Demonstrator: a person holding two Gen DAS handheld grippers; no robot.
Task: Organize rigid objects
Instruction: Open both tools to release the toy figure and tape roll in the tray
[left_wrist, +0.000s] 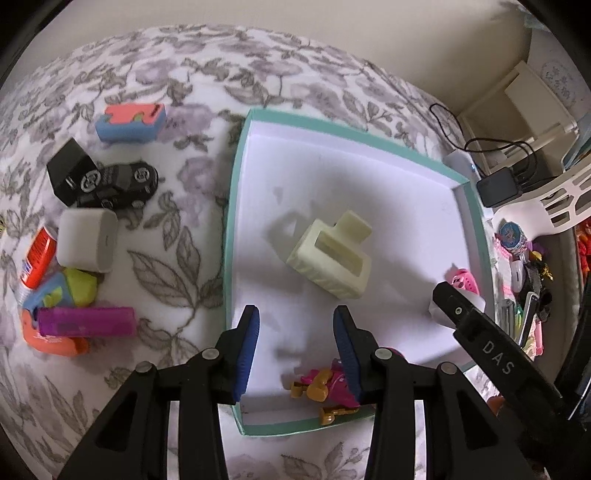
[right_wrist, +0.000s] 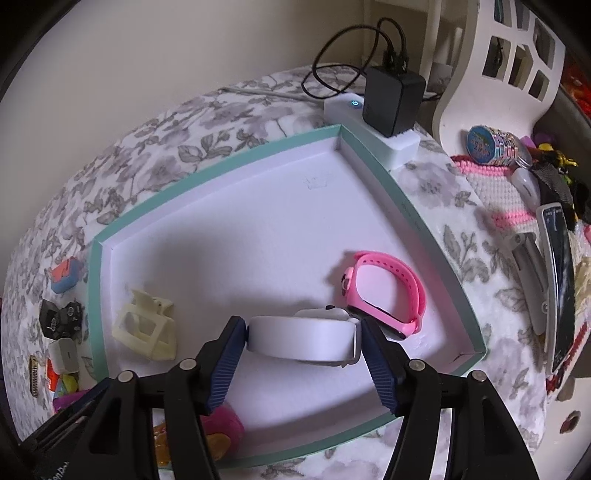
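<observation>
A teal-rimmed tray with a white floor lies on a floral blanket. In it are a cream hair claw, a pink watch, a pink and gold toy figure and a white watch. My right gripper sits low over the tray floor, its blue pads against both ends of the white watch's band. My left gripper hangs over the tray's near edge, open with nothing between its pads. The toy figure lies beside its right finger. A right gripper finger shows at the tray's right side.
Left of the tray lie a black toy car, a black box, a blue and pink block, a white cube, a red can and a purple case. A black charger, cables, a phone and clutter sit to the right.
</observation>
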